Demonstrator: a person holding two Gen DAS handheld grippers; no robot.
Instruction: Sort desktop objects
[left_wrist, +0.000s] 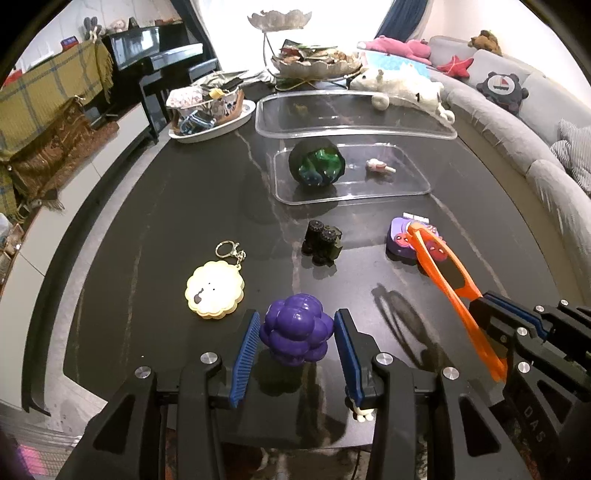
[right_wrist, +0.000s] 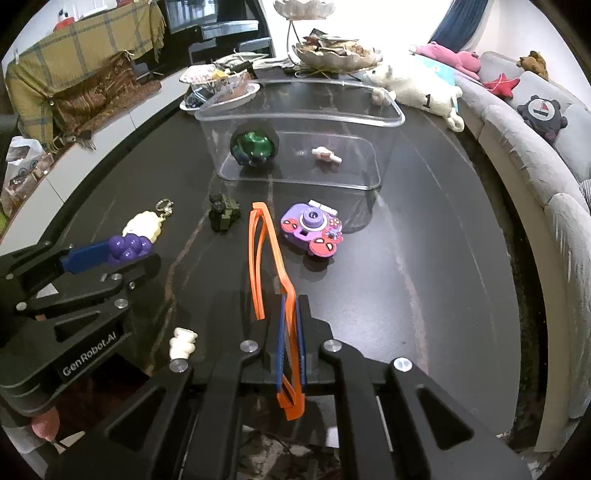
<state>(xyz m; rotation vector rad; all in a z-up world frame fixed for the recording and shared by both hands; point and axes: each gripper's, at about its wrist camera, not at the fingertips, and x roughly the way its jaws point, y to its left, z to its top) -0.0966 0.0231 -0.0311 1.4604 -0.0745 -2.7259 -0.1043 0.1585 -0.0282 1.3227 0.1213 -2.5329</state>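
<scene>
1. Desktop objects are lying scattered over the dark table (left_wrist: 155, 206), with a clear plastic bin (right_wrist: 384, 110) standing toward its far edge.
2. Inside the bin, a green and black ball (right_wrist: 254, 148) is sitting at the left, and a small white and pink toy (right_wrist: 325, 155) is lying well apart to its right.
3. The left claw (left_wrist: 295, 332) is grasping a purple grape cluster toy (left_wrist: 295, 328) near the table's near edge, its blue pads (left_wrist: 245, 354) pressing both sides of the toy.
4. The right claw (right_wrist: 291, 343) is clenching a pair of orange sunglasses (right_wrist: 271, 254), with the frame pinched between its pads and the arms sticking out toward the middle of the table.
5. A purple toy camera (right_wrist: 312, 230) is sitting in front of the bin, just beside the sunglasses' tip.
6. A dark green toy vehicle (left_wrist: 322, 242) is lying on its side near the middle of the table.
7. A cream cookie-shaped keychain (left_wrist: 215, 291) is lying just left of the grape toy, with its ring pointing toward the far edge.
8. A small white figure (right_wrist: 183, 343) is standing at the near edge, between the two claws.
</scene>
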